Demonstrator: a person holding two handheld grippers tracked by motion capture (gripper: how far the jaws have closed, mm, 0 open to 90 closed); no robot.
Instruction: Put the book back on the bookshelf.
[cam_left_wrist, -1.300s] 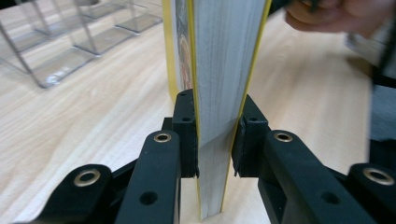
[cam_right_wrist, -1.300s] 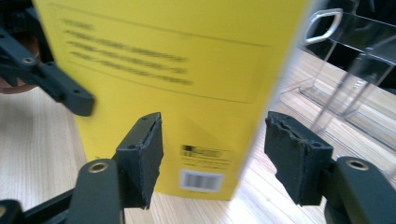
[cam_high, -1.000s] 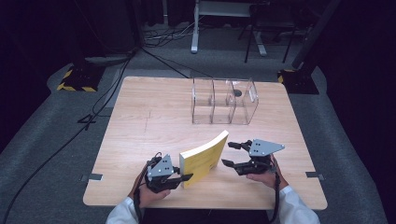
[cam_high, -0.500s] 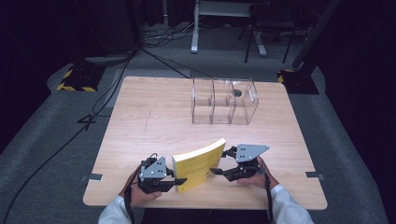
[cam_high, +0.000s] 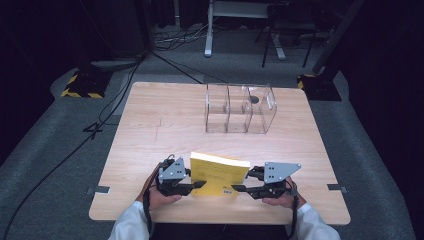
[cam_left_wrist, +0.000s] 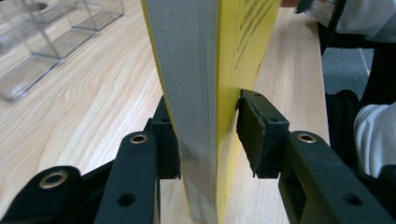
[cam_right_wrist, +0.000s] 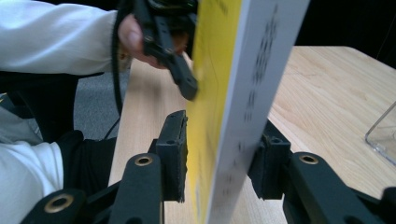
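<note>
While seemingly upright, one yellow book (cam_high: 219, 172), two tongs.

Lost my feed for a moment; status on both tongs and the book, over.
Left tongs just opening, one pad off the yellow book. Right tongs closing around its other end, contact unclear. Book upright on table. Clear organizer beyond; nothing in the way.
</note>
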